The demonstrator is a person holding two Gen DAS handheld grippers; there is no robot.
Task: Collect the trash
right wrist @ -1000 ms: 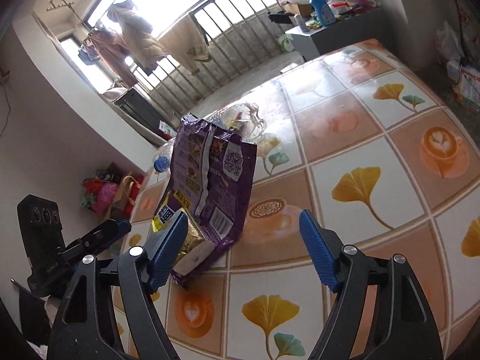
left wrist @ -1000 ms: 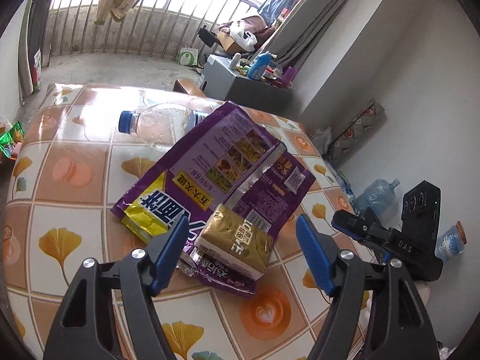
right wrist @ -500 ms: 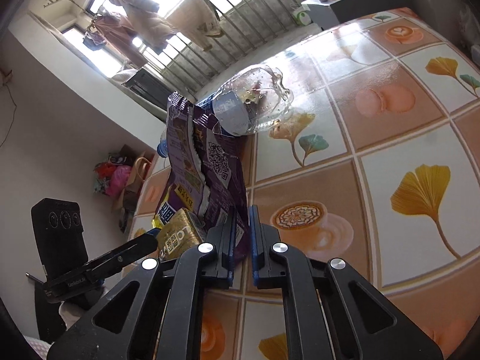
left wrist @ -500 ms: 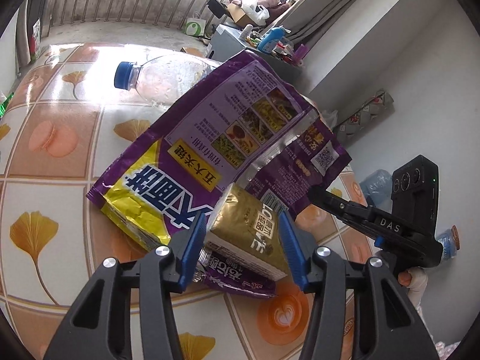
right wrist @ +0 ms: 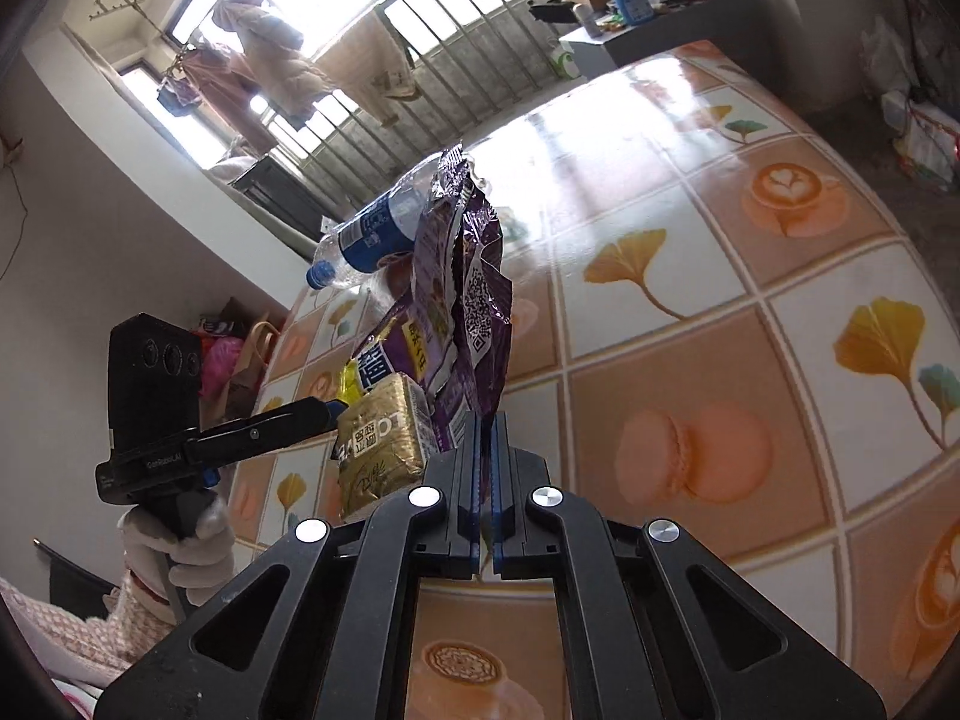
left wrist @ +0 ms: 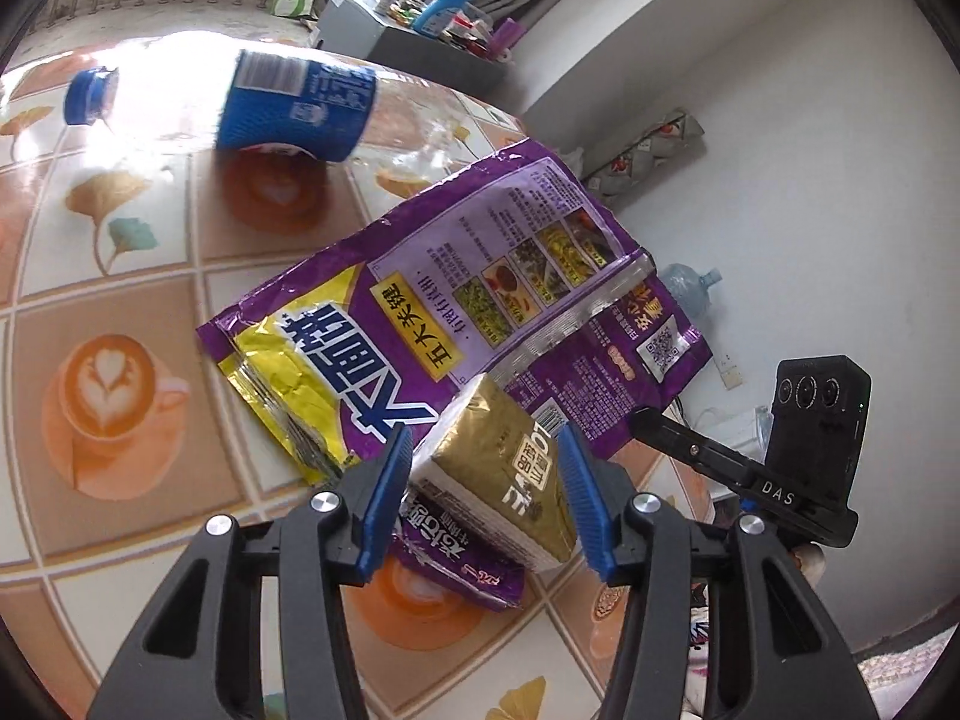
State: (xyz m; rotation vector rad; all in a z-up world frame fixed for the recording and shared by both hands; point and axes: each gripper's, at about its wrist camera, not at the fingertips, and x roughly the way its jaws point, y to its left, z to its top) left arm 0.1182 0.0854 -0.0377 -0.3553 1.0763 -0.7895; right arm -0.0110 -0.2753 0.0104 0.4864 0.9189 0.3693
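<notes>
A gold drink carton [left wrist: 504, 468] sits between the blue pads of my left gripper [left wrist: 485, 450], which is shut on it. It rests on a crumpled purple and yellow snack bag [left wrist: 420, 324] on the tiled-pattern table [left wrist: 108, 312]. My right gripper [right wrist: 486, 423] is shut on the purple bag's [right wrist: 474, 300] edge, and the bag stands up from its jaws. In that view the carton [right wrist: 378, 444] is just left of the jaws, with my left gripper [right wrist: 327, 411] at its side. A clear bottle [left wrist: 294, 102] with a blue label and cap lies behind the bag.
A white-gloved hand [right wrist: 180, 552] holds the left gripper's handle. A grey cabinet [left wrist: 420, 42] crowded with bottles stands beyond the table's far edge. A water jug [left wrist: 690, 288] sits on the floor at right. Bags [right wrist: 228, 354] lie on the floor by the wall.
My left gripper moved in and closed on the gold carton. My right gripper shut on the purple bag's edge and pulled it upright. The bottle behind has rolled, showing its blue label.
</notes>
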